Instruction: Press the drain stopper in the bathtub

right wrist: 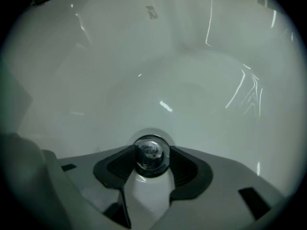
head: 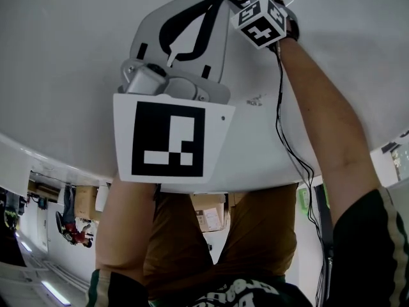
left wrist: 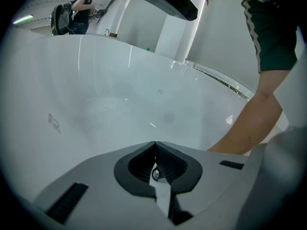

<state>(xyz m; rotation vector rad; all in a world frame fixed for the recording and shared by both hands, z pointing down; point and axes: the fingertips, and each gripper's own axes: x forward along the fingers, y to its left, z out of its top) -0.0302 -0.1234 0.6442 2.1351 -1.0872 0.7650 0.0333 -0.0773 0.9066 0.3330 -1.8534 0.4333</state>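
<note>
Right gripper view shows a shiny, domed drain stopper (right wrist: 151, 155).

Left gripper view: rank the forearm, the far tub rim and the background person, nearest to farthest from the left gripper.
1. Forearm: right side, crossing in front of the rim.
2. Tub rim: runs across behind it.
3. Person: top left, beyond the rim.

**Tub Count**

One bathtub (right wrist: 192, 80), one stopper (right wrist: 151, 156). Two claws: left claw (left wrist: 154, 145), right claw (right wrist: 151, 150), each with two jaws. Two marker cubes: left cube (head: 169, 139), right cube (head: 261, 22). Two forearms: left forearm (head: 124, 235), right forearm (head: 323, 126). One black cable (head: 278, 101). One distant person (left wrist: 82, 11).
</note>
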